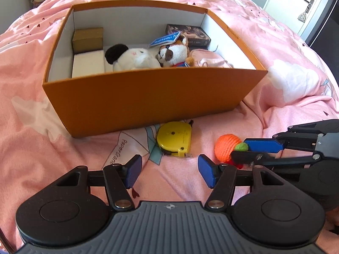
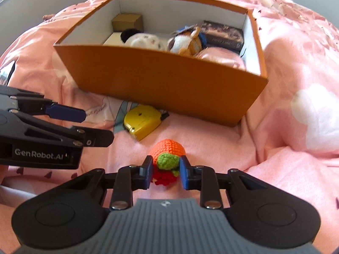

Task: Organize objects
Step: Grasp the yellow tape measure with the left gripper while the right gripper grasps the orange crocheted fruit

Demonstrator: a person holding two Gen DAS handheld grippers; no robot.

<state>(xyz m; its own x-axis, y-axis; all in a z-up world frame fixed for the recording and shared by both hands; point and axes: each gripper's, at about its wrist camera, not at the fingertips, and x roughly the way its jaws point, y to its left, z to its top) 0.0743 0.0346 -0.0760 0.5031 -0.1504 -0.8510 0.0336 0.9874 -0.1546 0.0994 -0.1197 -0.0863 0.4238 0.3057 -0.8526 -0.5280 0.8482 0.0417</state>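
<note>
1. Crochet toy (image 2: 168, 150), orange with a green tuft and a red part, lies on the pink bedspread (image 2: 286, 148) right at the tips of the right gripper (image 2: 166, 170); its narrowed fingers sit either side of the green tuft, touching or nearly touching it, and a firm pinch cannot be told.
2. Left gripper (image 1: 169, 169) hovers low over the bedspread with its blue pads spread wide and nothing between them.
3. Yellow tape measure (image 1: 174, 138) lies just ahead of the left gripper, and ahead-left of the right one, near the foot of the box.
4. Orange cardboard box (image 1: 148, 97) stands open further ahead of both grippers, its inside walls white.
5. Inside it, from the left gripper's left to right: a gold box (image 1: 88, 40) at the back with a white block (image 1: 88, 65) in front, a white plush with a black ear (image 1: 132, 58), a brown-and-white plush (image 1: 172, 53) with a blue tag (image 1: 165, 39), a pink pouch (image 1: 209, 60), and dark books (image 1: 188, 32) at the back.
</note>
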